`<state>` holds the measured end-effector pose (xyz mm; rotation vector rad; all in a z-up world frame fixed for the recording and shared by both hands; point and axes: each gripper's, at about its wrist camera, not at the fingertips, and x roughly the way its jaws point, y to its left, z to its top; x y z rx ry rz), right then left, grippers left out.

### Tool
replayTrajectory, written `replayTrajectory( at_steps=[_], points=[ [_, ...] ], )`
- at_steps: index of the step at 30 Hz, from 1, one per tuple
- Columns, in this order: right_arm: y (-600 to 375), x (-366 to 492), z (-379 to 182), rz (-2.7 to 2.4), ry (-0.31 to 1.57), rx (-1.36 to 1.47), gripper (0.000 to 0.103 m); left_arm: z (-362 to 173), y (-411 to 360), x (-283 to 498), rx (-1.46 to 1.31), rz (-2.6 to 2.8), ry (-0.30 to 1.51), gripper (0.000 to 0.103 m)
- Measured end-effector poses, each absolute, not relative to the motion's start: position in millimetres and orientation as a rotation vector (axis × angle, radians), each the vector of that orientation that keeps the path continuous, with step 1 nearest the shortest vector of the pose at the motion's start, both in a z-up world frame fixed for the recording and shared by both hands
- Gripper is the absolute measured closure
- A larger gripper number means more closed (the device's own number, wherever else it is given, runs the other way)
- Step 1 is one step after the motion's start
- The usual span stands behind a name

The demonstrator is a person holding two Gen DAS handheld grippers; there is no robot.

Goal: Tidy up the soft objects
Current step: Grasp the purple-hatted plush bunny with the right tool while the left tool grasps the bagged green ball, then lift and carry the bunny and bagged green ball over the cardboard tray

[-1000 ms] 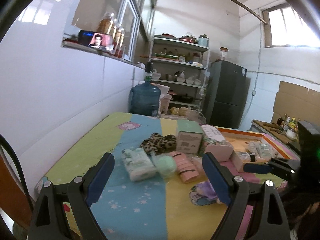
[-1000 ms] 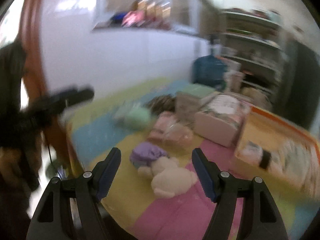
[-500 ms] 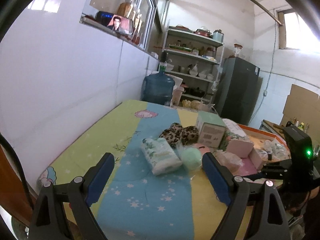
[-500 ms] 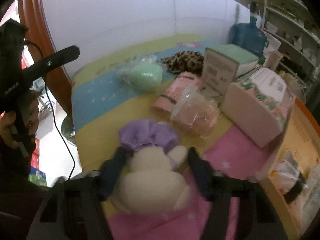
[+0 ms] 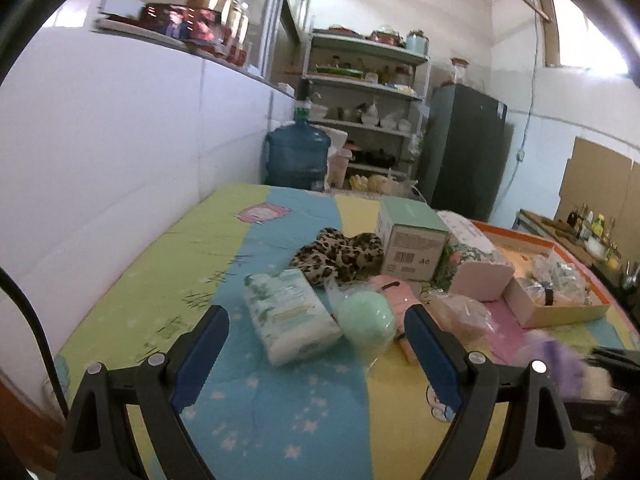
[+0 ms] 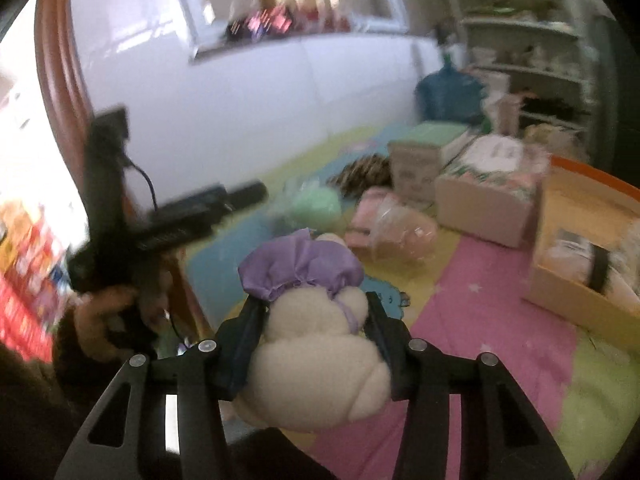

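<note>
Right gripper just closing on plush toy, pads pressing its cream body from both sides, jaws partway in. Toy hanging between the fingers, seemingly lifted clear of mat. Long axis running along the fingers: purple cap pointing forward, away from the wrist, rounded cream bottom bulging back toward the camera.

Step in hand, likely: picking up the toy, first carry. Next move calling for keeping the squeeze gentle but firm, since the stuffing is giving way, then carrying it ahead and to the right toward orange-rimmed box, where other soft things are lying.

Just ahead of the toy: bagged pink item, green ball further left.

Left gripper standing wide open, gripping nothing, hovering over tissue pack and the green ball, both lying ahead between its fingers.
</note>
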<state>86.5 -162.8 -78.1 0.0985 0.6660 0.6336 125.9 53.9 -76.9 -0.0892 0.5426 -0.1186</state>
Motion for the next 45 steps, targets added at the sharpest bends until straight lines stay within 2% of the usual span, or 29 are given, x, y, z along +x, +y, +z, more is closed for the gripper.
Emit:
replayTrajectory(
  at_steps=[3,8,13,15,19,23,45],
  points=[
    [-172,77,-75,0.571,0.627,0.155,0.052,-80,42,140,-0.064,-0.140,0.560,0.015],
    [-179,74,-77,0.540,0.629,0.212,0.052,-91,28,158,-0.023,-0.123,0.611,0.026],
    [-174,73,-81,0.550,0.636,0.214,0.051,-97,19,165,-0.015,-0.137,0.633,0.026],
    [-172,75,-82,0.553,0.638,0.215,0.051,-100,17,167,-0.006,-0.142,0.642,0.033],
    [-173,77,-86,0.552,0.645,0.226,0.051,-100,17,167,-0.012,-0.171,0.634,0.055],
    [-175,81,-93,0.555,0.661,0.241,0.051,-101,16,166,-0.014,-0.183,0.629,0.060],
    [-190,81,-87,0.536,0.620,0.286,0.051,-63,11,138,-0.054,-0.211,0.539,0.061]
  ],
)
